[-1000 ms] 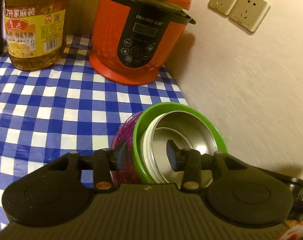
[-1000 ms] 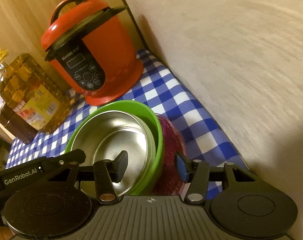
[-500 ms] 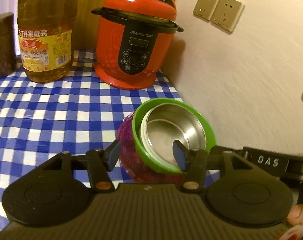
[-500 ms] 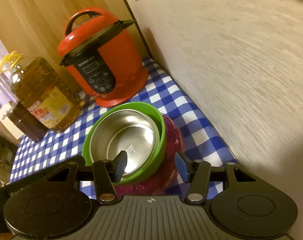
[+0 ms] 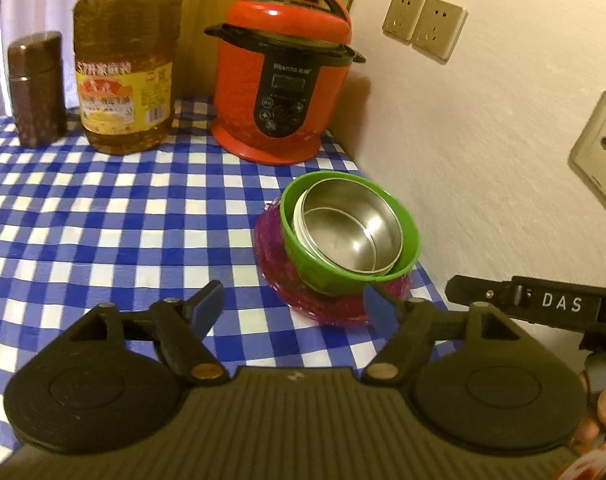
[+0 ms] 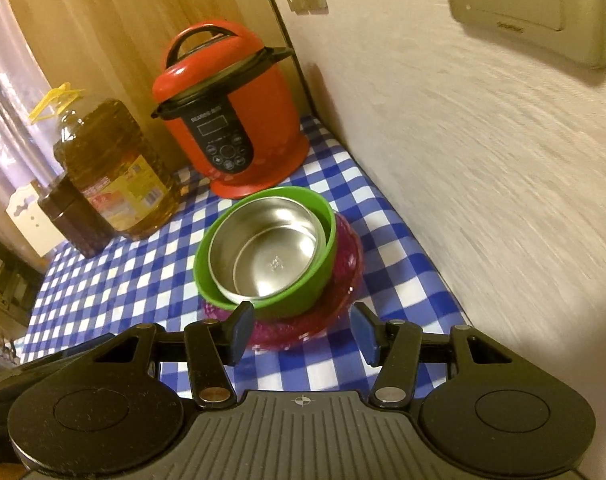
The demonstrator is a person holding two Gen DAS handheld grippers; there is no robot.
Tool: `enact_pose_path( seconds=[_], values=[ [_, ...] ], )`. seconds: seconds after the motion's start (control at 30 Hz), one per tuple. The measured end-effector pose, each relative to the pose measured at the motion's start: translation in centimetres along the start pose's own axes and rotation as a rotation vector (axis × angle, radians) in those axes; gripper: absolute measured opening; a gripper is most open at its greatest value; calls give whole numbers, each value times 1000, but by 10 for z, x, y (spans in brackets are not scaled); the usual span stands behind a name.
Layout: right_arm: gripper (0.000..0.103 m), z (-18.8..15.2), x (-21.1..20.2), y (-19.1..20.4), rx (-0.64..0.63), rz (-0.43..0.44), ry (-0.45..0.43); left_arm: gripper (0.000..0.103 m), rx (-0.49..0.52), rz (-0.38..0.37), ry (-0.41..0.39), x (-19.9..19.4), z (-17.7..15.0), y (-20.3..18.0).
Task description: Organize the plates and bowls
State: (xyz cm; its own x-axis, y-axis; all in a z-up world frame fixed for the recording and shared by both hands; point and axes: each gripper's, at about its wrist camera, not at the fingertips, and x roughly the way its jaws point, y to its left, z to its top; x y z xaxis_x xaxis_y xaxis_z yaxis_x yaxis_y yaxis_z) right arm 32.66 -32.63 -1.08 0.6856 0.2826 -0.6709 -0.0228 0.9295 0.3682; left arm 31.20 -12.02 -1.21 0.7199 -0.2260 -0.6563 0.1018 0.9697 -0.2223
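A steel bowl sits nested in a green bowl, which rests tilted on a purple glass plate on the blue checked tablecloth by the wall. The same stack shows in the right wrist view: steel bowl, green bowl, purple plate. My left gripper is open and empty, just short of the stack. My right gripper is open and empty, with its fingertips either side of the plate's near edge, apart from it.
A red pressure cooker stands behind the stack in the corner. A large oil bottle and a brown canister stand to its left. The wall with sockets runs along the right. The right gripper's body shows at right.
Both grippers have let go of the stack and drawn back from it. The left jaws have opened wider. The bowls and plate now rest on the cloth.
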Motion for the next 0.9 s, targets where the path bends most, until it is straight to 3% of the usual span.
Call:
enact_pose_path(
  seconds=[0.33,0.5,0.9],
  values=[
    [55,-20,-37,6,-37,-4,-21,82,-10,9,-27,-41,-19,0],
    [64,-30,-53,7,-60,-9,-38,83,-16,23,-40,-58,-32,1],
    [65,-70,-84,11,-117,-26,-55,84,-21,46,-63,-95,-59,6]
  ],
)
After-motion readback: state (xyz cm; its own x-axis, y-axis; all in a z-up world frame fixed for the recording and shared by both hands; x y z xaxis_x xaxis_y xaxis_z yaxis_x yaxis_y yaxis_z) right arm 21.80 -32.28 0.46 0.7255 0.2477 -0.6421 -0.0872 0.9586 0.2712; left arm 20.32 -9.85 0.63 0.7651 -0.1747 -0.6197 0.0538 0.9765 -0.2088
